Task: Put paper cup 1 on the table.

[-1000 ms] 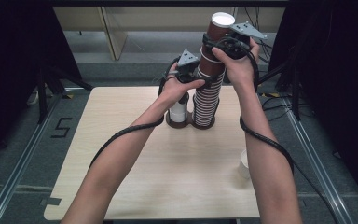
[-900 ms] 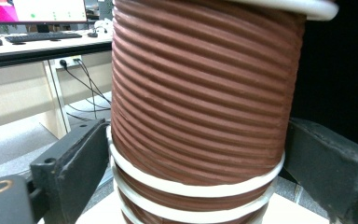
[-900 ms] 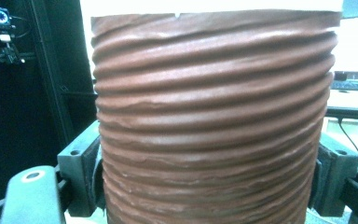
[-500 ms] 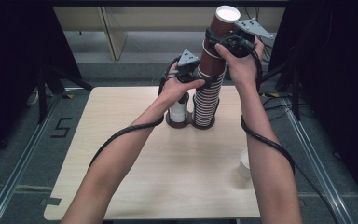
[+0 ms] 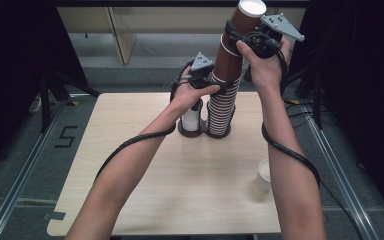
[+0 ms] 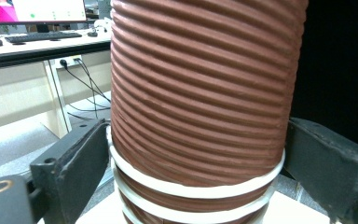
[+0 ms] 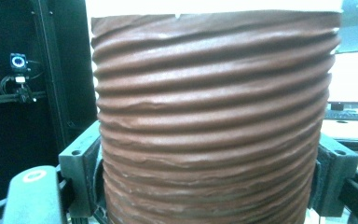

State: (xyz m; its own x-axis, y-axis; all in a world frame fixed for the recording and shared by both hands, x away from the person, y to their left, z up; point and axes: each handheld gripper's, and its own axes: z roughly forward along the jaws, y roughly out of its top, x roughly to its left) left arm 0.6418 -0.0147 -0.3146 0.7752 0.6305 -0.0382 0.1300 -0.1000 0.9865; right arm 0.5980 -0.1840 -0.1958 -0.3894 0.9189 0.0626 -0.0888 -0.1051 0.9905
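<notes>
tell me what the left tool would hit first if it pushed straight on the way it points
The brown cup stack: the left tool already has its jaws on either side of it, so the ribbed wall lies right ahead, apparently no free way left.

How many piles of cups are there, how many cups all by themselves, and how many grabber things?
Cup piles: 2, the tall brown stack and the short pile beside it
Lone white cup: 1
Grippers: 2, the left gripper and the right gripper, both clamped on the tall brown stack
Total: 5
</notes>
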